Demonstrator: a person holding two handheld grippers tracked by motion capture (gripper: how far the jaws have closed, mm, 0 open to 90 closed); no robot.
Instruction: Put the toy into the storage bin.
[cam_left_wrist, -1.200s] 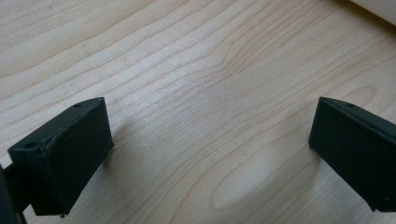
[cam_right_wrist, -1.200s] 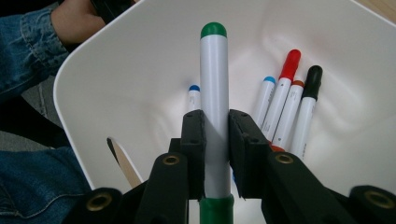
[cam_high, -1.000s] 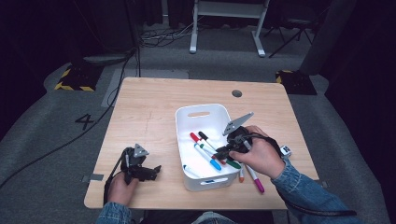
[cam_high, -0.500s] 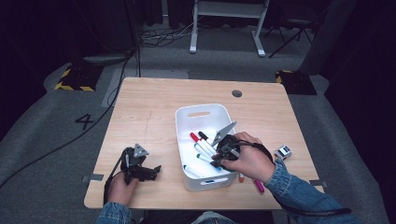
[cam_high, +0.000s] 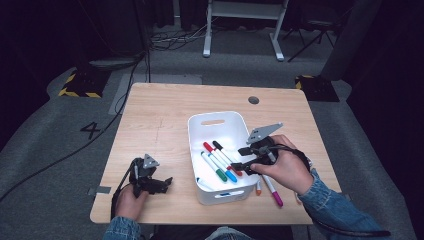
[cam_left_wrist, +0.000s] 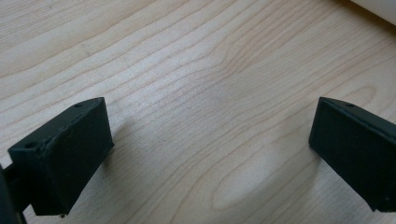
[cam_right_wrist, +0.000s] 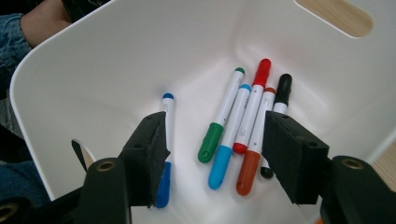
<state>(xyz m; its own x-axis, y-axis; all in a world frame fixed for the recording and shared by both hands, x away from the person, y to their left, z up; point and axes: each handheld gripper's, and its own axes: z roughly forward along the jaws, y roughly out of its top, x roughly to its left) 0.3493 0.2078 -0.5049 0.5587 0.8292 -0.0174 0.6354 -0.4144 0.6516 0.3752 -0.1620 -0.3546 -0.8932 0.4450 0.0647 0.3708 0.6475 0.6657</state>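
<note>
Right gripper view: right gripper (cam_right_wrist: 215, 135) hangs over the white bin (cam_right_wrist: 116, 60), jaws apart and just opened wider; nothing is pinched between them
Markers in bin: green marker (cam_right_wrist: 222, 116), light blue marker (cam_right_wrist: 231, 135), red marker (cam_right_wrist: 252, 105), brown marker (cam_right_wrist: 254, 140) and black marker (cam_right_wrist: 280, 93) lie side by side on the bin floor; a dark blue marker (cam_right_wrist: 166, 140) lies apart, beside one jaw
Their long axis: in the high view the bunch runs slantwise, from far-left to near-right
Markers left out: orange marker (cam_high: 258, 187) and magenta marker (cam_high: 272, 190) lie on the table (cam_high: 160, 115) just right of the bin, near the right hand; the magenta one runs near to far, slanting to the right at its near end
Left gripper: left gripper (cam_left_wrist: 210, 140) rests low over bare table, jaws wide apart, holding nothing
Doing it well: likely a drop just made, so lift clear of the rim before swinging out; set the jaws across the next marker's barrel, near its middle, so it hangs level
</note>
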